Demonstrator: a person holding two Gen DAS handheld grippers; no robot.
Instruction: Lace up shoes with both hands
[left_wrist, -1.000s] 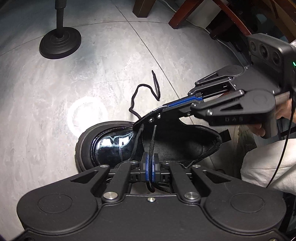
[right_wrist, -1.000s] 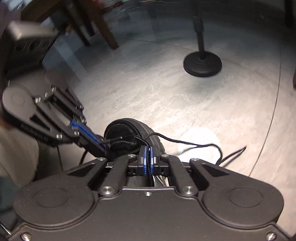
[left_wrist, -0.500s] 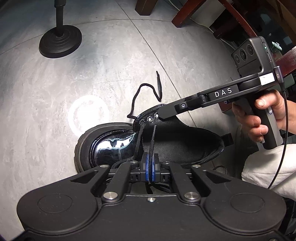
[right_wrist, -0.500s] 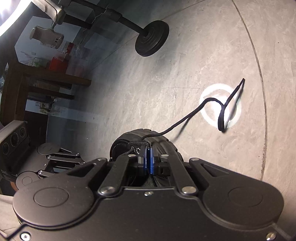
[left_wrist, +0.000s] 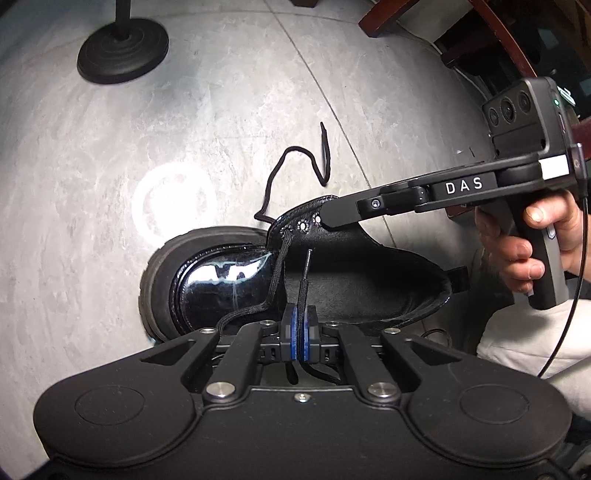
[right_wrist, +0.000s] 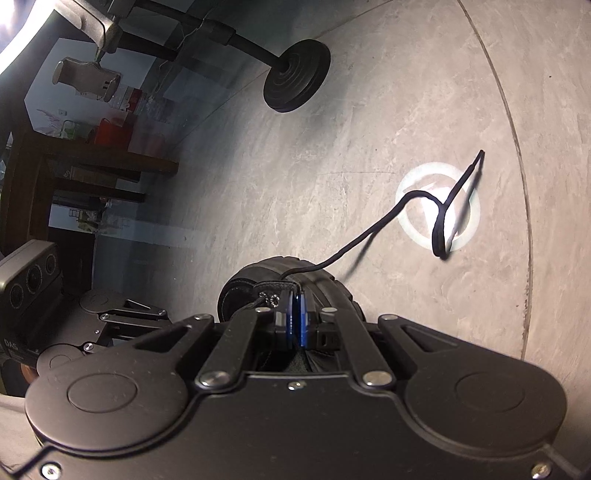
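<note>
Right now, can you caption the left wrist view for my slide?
Left gripper pinches the black lace end over the glossy black boot while the right gripper clamps its eyelet flap.

A: How does the left gripper (left_wrist: 299, 325) stand?

B: It points steeply down, its blue-padded fingers (left_wrist: 293, 330) pressed together on a thin black lace end (left_wrist: 302, 291), whose tip sticks up past them.

A: And the right gripper (left_wrist: 327, 219)?

B: It reaches in from the right, rolled onto its side so only one flat edge shows. Its fingers (right_wrist: 303, 321) are closed on the boot's eyelet flap (left_wrist: 306, 225). A bare hand (left_wrist: 532, 240) wraps the pistol handle, fingers curled around its front, a pale sleeve (left_wrist: 535, 347) below it.
</note>
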